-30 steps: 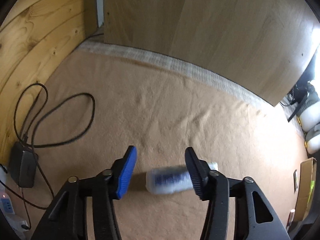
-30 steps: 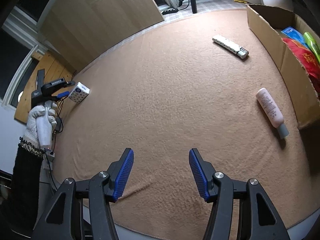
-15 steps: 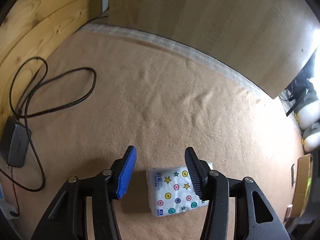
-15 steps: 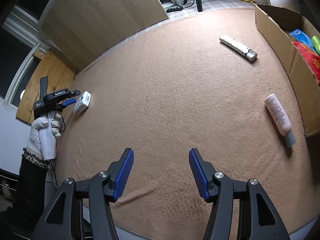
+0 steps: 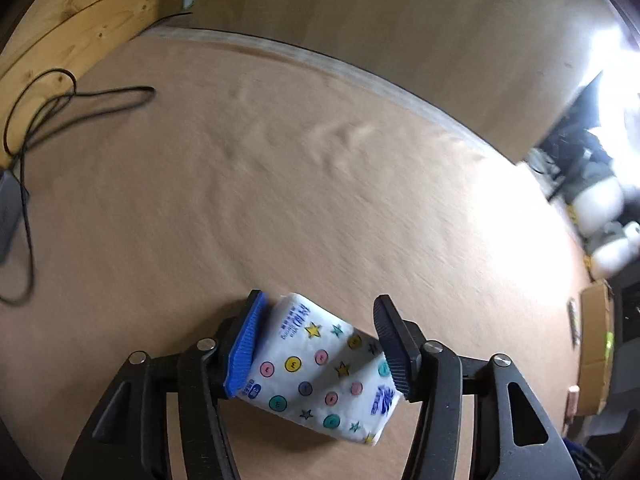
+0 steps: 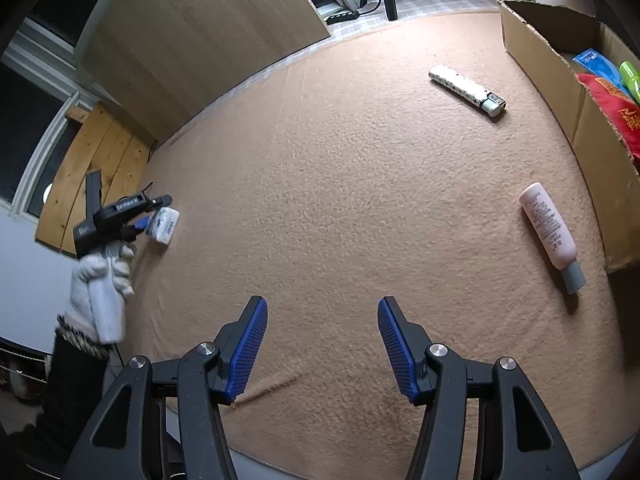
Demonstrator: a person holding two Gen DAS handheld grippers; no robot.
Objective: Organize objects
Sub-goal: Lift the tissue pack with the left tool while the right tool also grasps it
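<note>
A white tissue pack (image 5: 320, 368) with coloured dots and stars lies tilted between the fingers of my left gripper (image 5: 318, 344). The jaws are wide and straddle the pack without squeezing it; it touches the left pad. In the right wrist view the same pack (image 6: 163, 225) sits at the left gripper's tip at the carpet's far left edge. My right gripper (image 6: 320, 346) is open and empty above the near carpet. A pink lotion bottle (image 6: 550, 234) and a white patterned lighter (image 6: 466, 89) lie on the carpet.
A cardboard box (image 6: 560, 80) at the right holds a red bag, a blue packet and a green bottle. A black cable (image 5: 60, 108) loops at the left beside a wooden board (image 5: 80, 12). The tan carpet (image 6: 340, 200) covers the floor.
The left gripper has moved forward and down around the tissue pack, which now lies deep between its fingers and tilted. The right gripper has stayed open and shifted slightly.
</note>
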